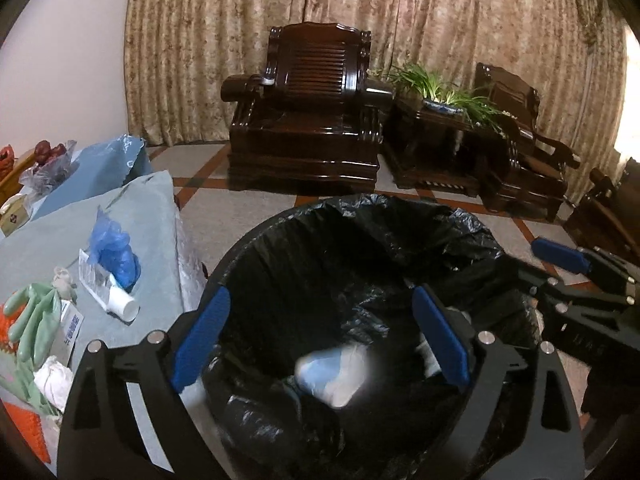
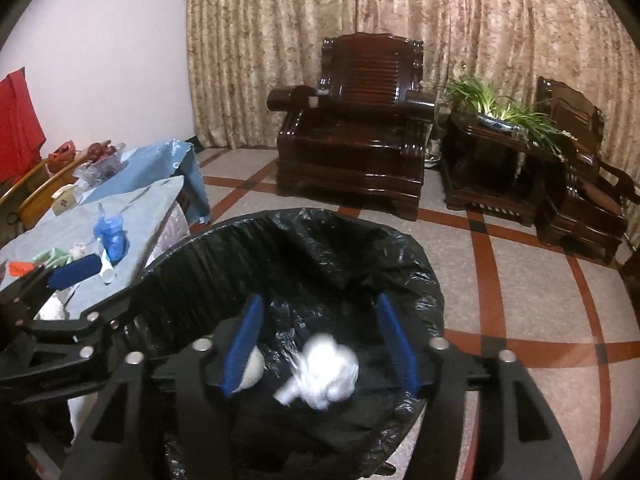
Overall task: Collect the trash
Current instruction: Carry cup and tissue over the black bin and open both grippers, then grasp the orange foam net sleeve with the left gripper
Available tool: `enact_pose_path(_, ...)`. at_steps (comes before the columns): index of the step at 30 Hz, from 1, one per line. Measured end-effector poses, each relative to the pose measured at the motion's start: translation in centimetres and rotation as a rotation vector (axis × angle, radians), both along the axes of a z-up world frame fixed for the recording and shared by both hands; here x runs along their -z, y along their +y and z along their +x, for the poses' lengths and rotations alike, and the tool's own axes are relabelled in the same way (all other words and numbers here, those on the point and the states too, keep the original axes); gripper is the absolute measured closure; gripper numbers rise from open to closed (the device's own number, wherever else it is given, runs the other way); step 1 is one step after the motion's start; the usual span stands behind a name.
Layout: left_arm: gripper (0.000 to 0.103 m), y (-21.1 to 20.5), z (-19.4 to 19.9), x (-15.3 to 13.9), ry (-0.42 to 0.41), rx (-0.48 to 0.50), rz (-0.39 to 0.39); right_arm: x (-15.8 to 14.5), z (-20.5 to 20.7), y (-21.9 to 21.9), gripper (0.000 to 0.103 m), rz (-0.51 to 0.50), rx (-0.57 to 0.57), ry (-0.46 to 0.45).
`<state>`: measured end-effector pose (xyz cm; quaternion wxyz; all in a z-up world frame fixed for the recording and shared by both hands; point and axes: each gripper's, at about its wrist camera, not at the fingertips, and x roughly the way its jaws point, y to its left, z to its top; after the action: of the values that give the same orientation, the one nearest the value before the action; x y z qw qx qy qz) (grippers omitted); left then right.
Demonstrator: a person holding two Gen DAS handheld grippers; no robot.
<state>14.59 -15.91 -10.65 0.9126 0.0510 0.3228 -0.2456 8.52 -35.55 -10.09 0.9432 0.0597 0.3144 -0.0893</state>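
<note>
A bin lined with a black bag (image 1: 360, 248) (image 2: 280, 248) stands on the floor beside the table. My left gripper (image 1: 320, 338) is open and empty over the bin mouth. A blurred blue-and-white piece of trash (image 1: 332, 376) lies or falls in the bag below it. My right gripper (image 2: 320, 344) is open over the bin too; a blurred crumpled white wad (image 2: 324, 372) is in the air between and below its fingers, inside the bag. Each gripper shows in the other's view, the right (image 1: 568, 264) and the left (image 2: 68, 276).
A table under a light blue cloth (image 1: 132, 216) (image 2: 148, 208) holds a blue plastic bag (image 1: 114, 252), a white tube (image 1: 120, 304), green gloves (image 1: 32, 320), a white wad (image 1: 54, 380) and a small box (image 1: 14, 216). Dark wooden armchairs (image 1: 304, 120) and a plant (image 1: 440, 92) stand behind.
</note>
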Motion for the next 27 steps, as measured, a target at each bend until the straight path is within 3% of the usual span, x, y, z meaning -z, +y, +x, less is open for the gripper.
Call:
enact_pose_path(2, 0.012, 0.7, 0.0, 0.0, 0.002, -0.015, 0.002, -0.3, -0.2, 0.1, 0.022, -0.008, 0.005, -0.017)
enact_pose_path(6, 0.010, 3.0, -0.3, -0.8, -0.017, -0.064, 0.011, -1.1, -0.3, 0.6, 0.005, -0.004, -0.012, -0.045)
enact_pose_path(16, 0.007, 12.2, -1.9, -3.6, -0.083, -0.271, 0.027, -2.7, 0.8, 6.6, 0.006, 0.031, -0.149, -0.075)
enact_pose_path(27, 0.007, 24.0, -4.2, -3.3, -0.088, -0.529, 0.085, -2.4, 2.4, 16.6, 0.006, 0.049, -0.329, -0.088)
